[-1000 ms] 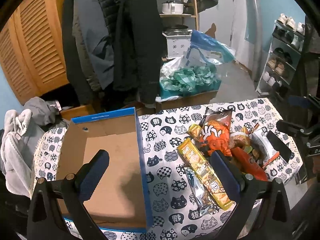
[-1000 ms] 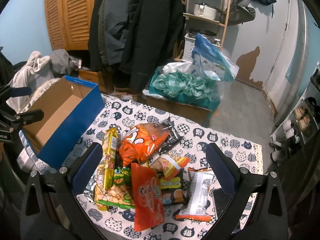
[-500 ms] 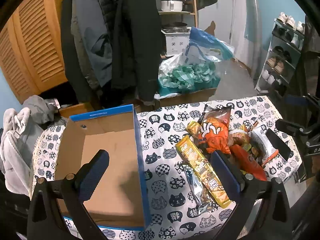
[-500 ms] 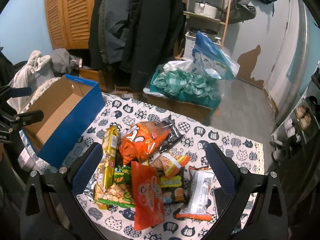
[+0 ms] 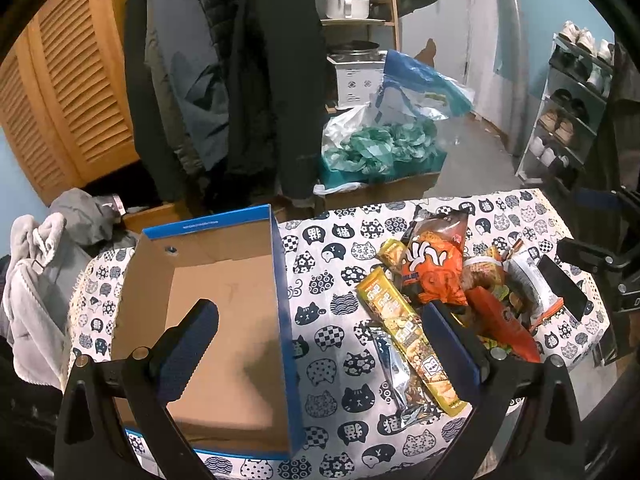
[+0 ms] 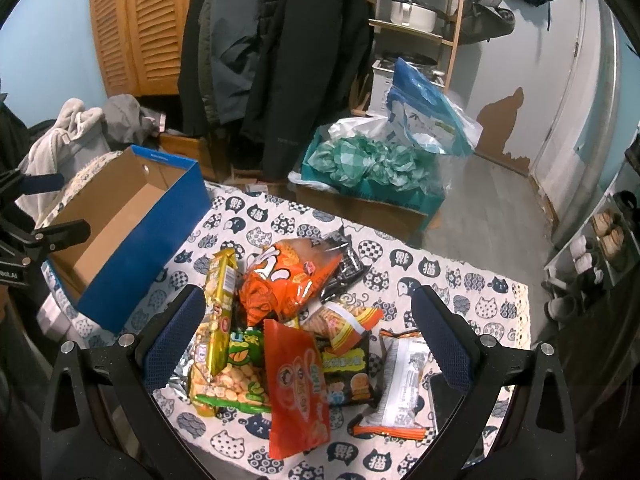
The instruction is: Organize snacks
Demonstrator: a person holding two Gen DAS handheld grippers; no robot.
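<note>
Left gripper (image 5: 320,344): jaws wide, nothing held, above box (image 5: 208,312) wall. Right gripper (image 6: 308,336): jaws wide, nothing held, over snack pile (image 6: 288,320). Box at pile's 10 o'clock, on cat-print tablecloth (image 6: 460,276).

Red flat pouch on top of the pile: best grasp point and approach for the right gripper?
Probably its near free end, from above. The red pouch lies flat on other packs with its near end over the cloth, clear of neighbours; the right gripper hangs open right over it.
</note>
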